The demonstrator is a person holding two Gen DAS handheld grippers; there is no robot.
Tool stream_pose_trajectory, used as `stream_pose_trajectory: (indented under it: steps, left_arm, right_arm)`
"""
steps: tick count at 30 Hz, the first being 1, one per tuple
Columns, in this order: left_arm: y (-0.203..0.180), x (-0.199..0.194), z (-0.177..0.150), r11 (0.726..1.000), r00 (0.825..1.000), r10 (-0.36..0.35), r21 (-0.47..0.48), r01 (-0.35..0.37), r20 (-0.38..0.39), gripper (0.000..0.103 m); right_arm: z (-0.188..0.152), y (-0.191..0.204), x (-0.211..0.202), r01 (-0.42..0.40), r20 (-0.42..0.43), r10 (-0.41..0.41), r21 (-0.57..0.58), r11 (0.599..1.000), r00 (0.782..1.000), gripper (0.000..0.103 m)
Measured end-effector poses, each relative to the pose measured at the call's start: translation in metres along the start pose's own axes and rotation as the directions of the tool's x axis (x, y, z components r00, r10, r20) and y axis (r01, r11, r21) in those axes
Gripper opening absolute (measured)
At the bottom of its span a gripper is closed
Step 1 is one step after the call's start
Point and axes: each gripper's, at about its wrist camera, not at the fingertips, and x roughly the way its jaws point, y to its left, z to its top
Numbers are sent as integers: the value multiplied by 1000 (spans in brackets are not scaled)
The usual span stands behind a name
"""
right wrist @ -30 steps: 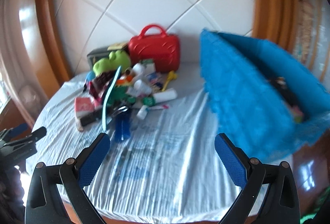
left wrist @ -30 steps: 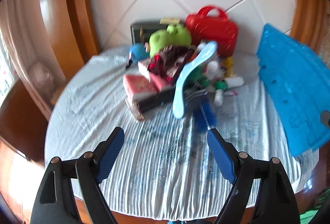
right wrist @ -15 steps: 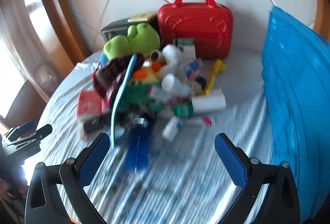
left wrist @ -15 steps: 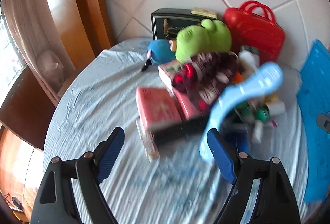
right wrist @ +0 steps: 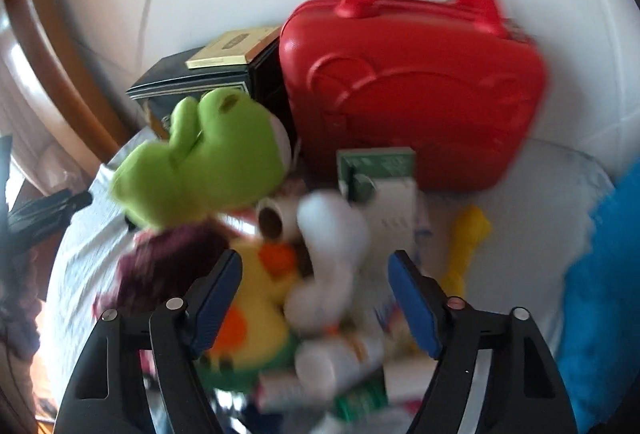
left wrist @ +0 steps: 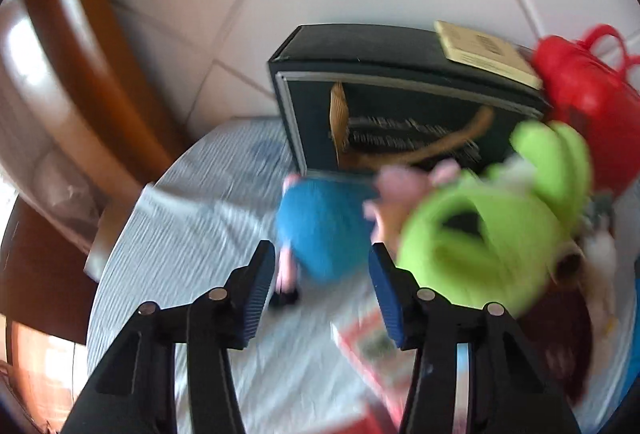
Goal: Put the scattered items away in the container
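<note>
A pile of items lies on a round table with a white cloth point(left wrist: 192, 234). In the left wrist view my left gripper point(left wrist: 322, 274) is open, its jaws either side of a small blue plush toy point(left wrist: 320, 230). A green plush frog point(left wrist: 480, 234) lies just right of it. In the right wrist view my right gripper point(right wrist: 314, 294) is open, just above a white bottle point(right wrist: 332, 242) and a yellow toy point(right wrist: 256, 318). The green frog point(right wrist: 208, 174) is to the left. The blue basket point(right wrist: 600, 294) stands at the right edge.
A red carry case point(right wrist: 412, 90) and a dark box point(left wrist: 400, 106) with a small booklet point(left wrist: 484, 54) on top stand against the white wall behind the pile. A yellow toy point(right wrist: 464, 246) lies beside the basket. Wooden furniture curves round the left.
Both grippers have moved forward from the table's near edge into the pile. The left one now straddles the blue plush and its jaws have narrowed; the right hangs over the white bottle.
</note>
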Motion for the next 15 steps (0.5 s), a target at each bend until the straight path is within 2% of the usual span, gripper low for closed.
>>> stream_pose_trajectory:
  steps: [2, 4, 6, 8, 10, 12, 13, 15]
  left_arm:
    - [3, 31, 17, 1000, 1000, -4, -15, 4, -14, 48]
    - [3, 66, 30, 1000, 1000, -12, -17, 12, -28, 48]
    - [2, 101, 34, 1000, 997, -24, -21, 22, -78, 48]
    - [-4, 123, 32, 1000, 995, 3, -14, -4, -100, 49]
    - [-13, 127, 30, 1000, 997, 20, 16, -19, -77, 49]
    - [-20, 125, 25, 999, 996, 35, 41, -31, -88, 48]
    - [-21, 125, 25, 999, 995, 36, 43, -32, -94, 48]
    - [-20, 119, 18, 998, 992, 33, 50, -27, -120, 48]
  right_arm:
    - [22, 7, 26, 18, -2, -18, -18, 1000, 1000, 72]
    - [38, 11, 53, 27, -12, -28, -29, 999, 1000, 65]
    - [49, 12, 84, 30, -41, -31, -30, 999, 999, 60]
    - [53, 14, 110, 57, -49, -59, -40, 998, 997, 60]
    - [48, 11, 130, 57, -63, -59, -27, 998, 996, 60]
    - [33, 3, 160, 33, -146, -31, 12, 999, 989, 58]
    - [29, 1, 166, 10, -154, -5, 32, 999, 988, 60]
    - [27, 4, 165, 9, -150, -4, 29, 1000, 989, 61]
